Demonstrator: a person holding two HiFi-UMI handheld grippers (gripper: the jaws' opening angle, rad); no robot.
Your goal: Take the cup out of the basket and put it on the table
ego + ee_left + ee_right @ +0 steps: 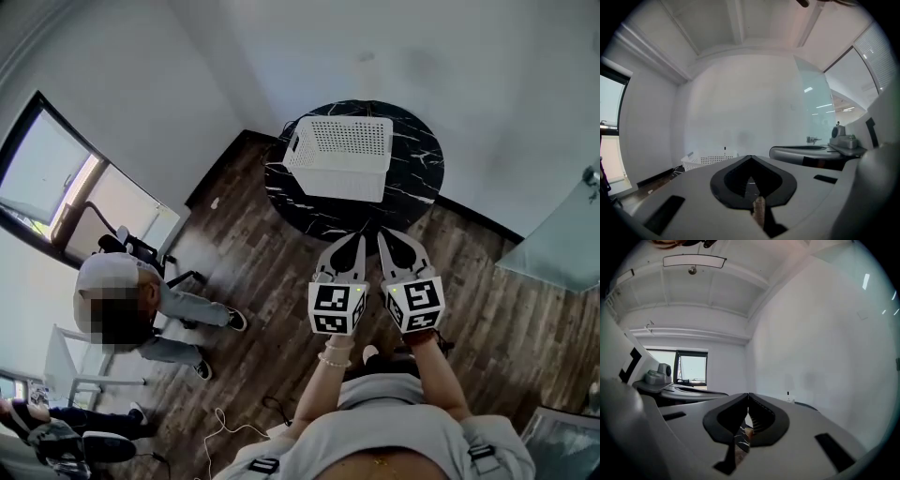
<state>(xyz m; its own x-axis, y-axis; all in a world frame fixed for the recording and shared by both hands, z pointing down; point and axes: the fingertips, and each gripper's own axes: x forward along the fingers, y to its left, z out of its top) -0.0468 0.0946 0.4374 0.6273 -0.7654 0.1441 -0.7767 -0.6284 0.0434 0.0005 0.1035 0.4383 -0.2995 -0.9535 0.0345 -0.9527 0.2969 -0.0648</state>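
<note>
A white perforated basket (339, 157) stands on the round black marble table (412, 178), toward its left side. No cup shows in any view. Both grippers are held side by side above the floor just short of the table's near edge, pointing at it. My left gripper (358, 240) is shut with nothing between its jaws, and my right gripper (382, 236) is shut and empty too. In the left gripper view the closed tips (751, 157) point past the basket (708, 160). In the right gripper view the closed tips (748, 396) face a bare white wall.
A person (131, 305) sits on a chair at the left, near a window (47, 178). Another person's legs (56, 441) show at the bottom left. A white cable (220, 431) lies on the wooden floor. A glass panel (562, 234) stands at the right.
</note>
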